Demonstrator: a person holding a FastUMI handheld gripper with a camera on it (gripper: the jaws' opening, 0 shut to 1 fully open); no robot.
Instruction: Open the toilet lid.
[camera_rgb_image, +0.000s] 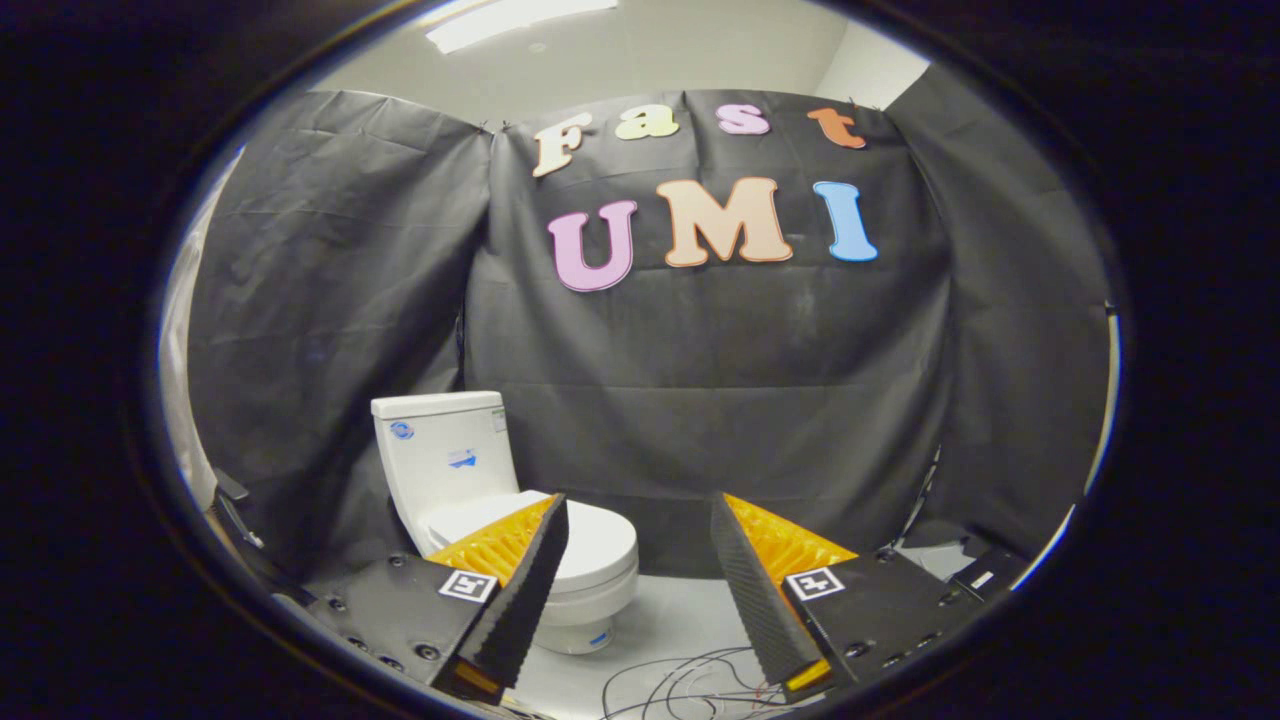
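Tongs (638, 520) spread wide, gripping nothing. Loose wires (690, 685) on the pale floor (680, 620) just ahead, between the fingers. Farther on, behind the left finger (520, 590) and well short of contact: toilet (480, 500), lid (590, 540) down flat, tank (445, 450) against the black cloth wall (750, 400). Approach not yet made. Best done, by this reckoning: swing left, drop low, slip one finger under the lid's front lip, lift in an arc back toward the tank, slowly, without slamming.
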